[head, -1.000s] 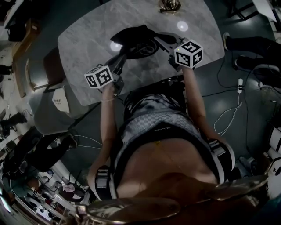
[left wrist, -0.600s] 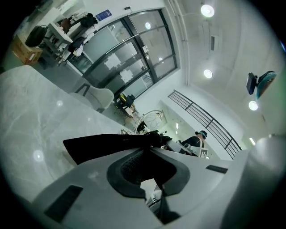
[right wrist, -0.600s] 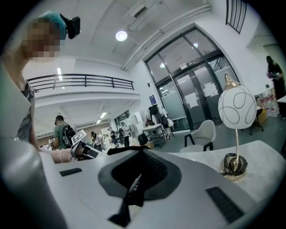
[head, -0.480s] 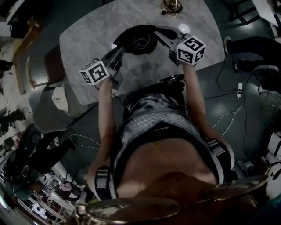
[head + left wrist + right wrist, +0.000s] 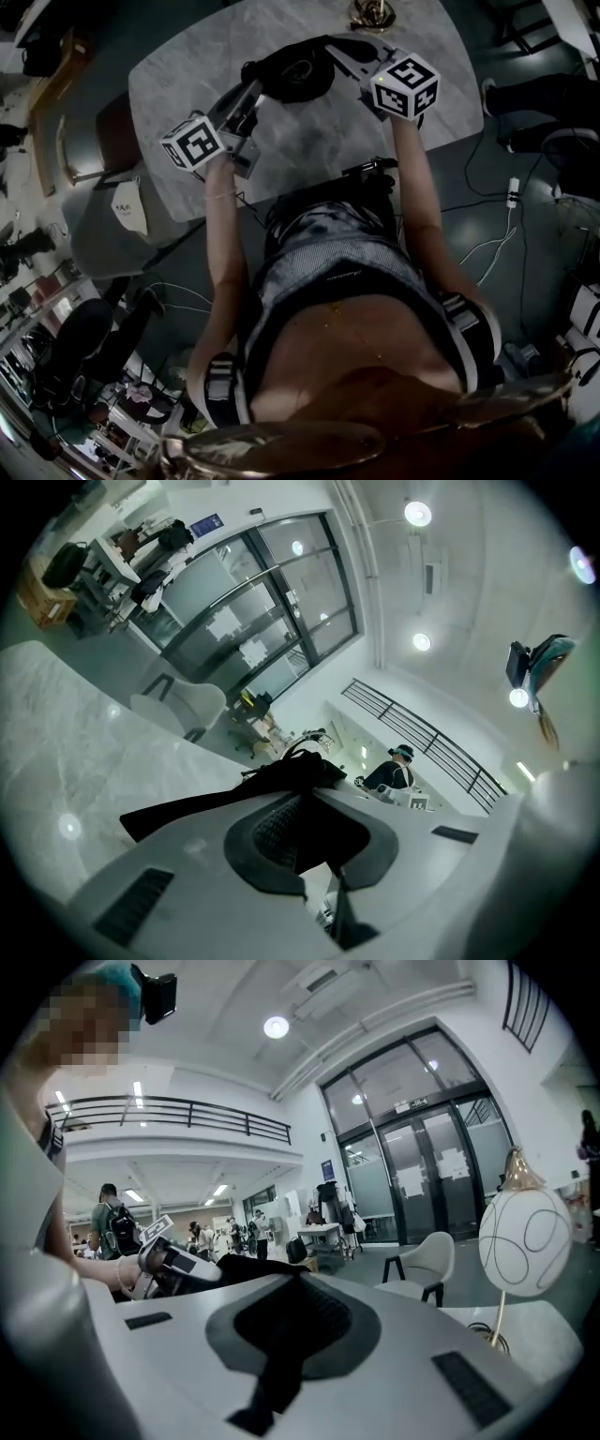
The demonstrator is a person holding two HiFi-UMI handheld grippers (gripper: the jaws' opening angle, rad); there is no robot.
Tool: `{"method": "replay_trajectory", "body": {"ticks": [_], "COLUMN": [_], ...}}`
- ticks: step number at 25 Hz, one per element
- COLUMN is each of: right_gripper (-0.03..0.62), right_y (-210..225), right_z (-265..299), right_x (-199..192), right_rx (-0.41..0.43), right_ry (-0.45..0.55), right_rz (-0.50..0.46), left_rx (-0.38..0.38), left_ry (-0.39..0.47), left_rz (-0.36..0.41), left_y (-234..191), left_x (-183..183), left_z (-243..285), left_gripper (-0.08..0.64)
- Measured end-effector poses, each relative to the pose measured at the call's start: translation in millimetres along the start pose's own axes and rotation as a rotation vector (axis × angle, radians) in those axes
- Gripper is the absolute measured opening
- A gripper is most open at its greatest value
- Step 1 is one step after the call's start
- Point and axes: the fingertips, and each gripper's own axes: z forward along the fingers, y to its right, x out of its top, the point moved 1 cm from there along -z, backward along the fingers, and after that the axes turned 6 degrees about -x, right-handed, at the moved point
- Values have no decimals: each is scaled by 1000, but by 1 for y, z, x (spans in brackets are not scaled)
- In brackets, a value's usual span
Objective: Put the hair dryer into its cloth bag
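Readable text: none we can make out. We list marker patterns on left cube [image 5: 195,142] and right cube [image 5: 405,84]; white bag [image 5: 127,211] print, door notices [image 5: 412,1183] illegible.

Left arm [image 5: 217,246] and right arm [image 5: 417,202] both stretched forward. Left gripper [image 5: 251,91] and right gripper [image 5: 336,49] roughly level, tips angled toward each other, each clamped tight on an edge of the black bag [image 5: 298,77].

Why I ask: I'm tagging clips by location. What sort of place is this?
Probably a large open office lobby or atrium: tall glass doors, a railed mezzanine balcony overhead, and a marble-topped table with lounge-style seating nearby.
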Motion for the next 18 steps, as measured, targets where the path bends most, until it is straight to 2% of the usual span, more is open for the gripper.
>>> {"method": "replay_trajectory", "body": {"ticks": [6,12,18], "right_gripper": [64,64,64], "right_y": [27,47,68], "right_z": [24,38,57], "right_x": [26,35,44], "right_rx": [-12,-62,-121], "right_ry": [19,40,63], "right_rz": [48,57,17], "left_rx": [24,13,-9], "left_ry": [-22,-27,-19], "left_rz": [77,93,104], "left_y": [-4,-9,-20], "left_x": [44,63,83], "left_z": [20,35,58], "left_gripper": [11,11,11]}}
